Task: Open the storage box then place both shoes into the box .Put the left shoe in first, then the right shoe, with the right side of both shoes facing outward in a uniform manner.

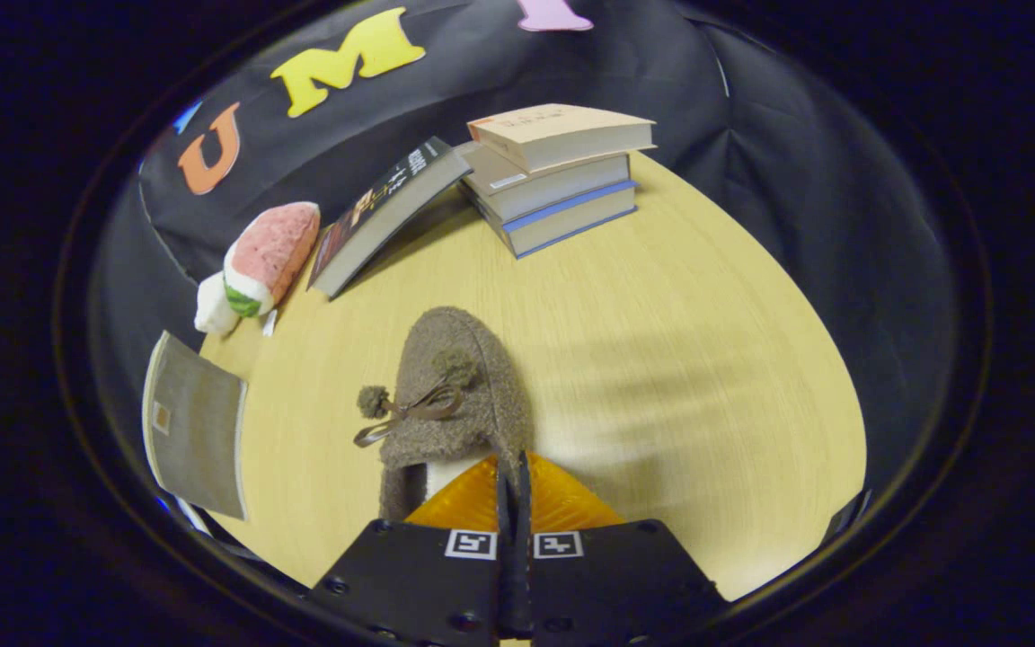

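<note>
- Pale wood-grain tabletop [661, 359] spreads out ahead of the gripper, ringed at its far side by the booth's black cloth wall [796, 162].
- On the far part of the table stands a stack of three books [558, 175], the top one tan and the lowest with a blue cover.
- A dark-covered book [387, 216] leans against that stack's left side, tilted with its lower edge on the wood.
- Left of the leaning book lies a plush toy [261, 261], pink with a green and white end, at the table's edge near the cloth.
- Nearer, at the table's left edge, sits a grey fabric panel [199, 427] with a small tag; whether it belongs to the storage box cannot be told.
- From the gripper view, the gripper [514, 472] points forward and slightly downward over the near part of the table; its black body carries two square markers.
- Its orange fingers [562, 503] are drawn together, with only a thin dark seam between them, and they appear to pinch the rim of the shoe's heel opening, though the contact itself is partly hidden.
- One fuzzy brown shoe [455, 395] lies just ahead of the fingers, toe pointing away toward the books and heel touching the fingertips.
- A brown bow with pompoms sits on the shoe's top, one pompom hanging to its left.
- White lining shows at the heel opening, just left of the fingers.
</note>
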The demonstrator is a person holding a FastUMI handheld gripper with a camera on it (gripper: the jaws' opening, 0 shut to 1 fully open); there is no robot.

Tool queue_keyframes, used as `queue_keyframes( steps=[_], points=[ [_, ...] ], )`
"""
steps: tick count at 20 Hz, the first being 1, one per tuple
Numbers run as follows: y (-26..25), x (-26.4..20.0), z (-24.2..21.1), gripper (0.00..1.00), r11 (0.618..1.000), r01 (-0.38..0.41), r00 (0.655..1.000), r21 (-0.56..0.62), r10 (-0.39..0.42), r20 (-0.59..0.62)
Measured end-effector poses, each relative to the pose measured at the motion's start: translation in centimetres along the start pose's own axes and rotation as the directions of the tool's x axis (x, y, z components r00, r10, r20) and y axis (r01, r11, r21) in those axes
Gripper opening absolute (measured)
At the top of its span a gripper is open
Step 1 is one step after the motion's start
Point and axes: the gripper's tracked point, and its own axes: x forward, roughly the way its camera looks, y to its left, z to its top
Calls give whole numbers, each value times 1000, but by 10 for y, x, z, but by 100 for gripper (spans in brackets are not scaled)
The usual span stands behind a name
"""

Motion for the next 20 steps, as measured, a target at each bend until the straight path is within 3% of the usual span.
queue_keyframes(
  steps=[4, 8, 14, 20],
  points=[
    [18, -30, 4, 0, 999, 4, 1000, 44, -5, 27],
    [70, -68, 7, 0, 999, -2, 997, 41, -1, 80],
    [196, -126, 10, 0, 996, -59, 985, 62, 48, 163],
    [328, -154, 1, 0, 993, -91, 966, 78, 69, 249]
  ],
)
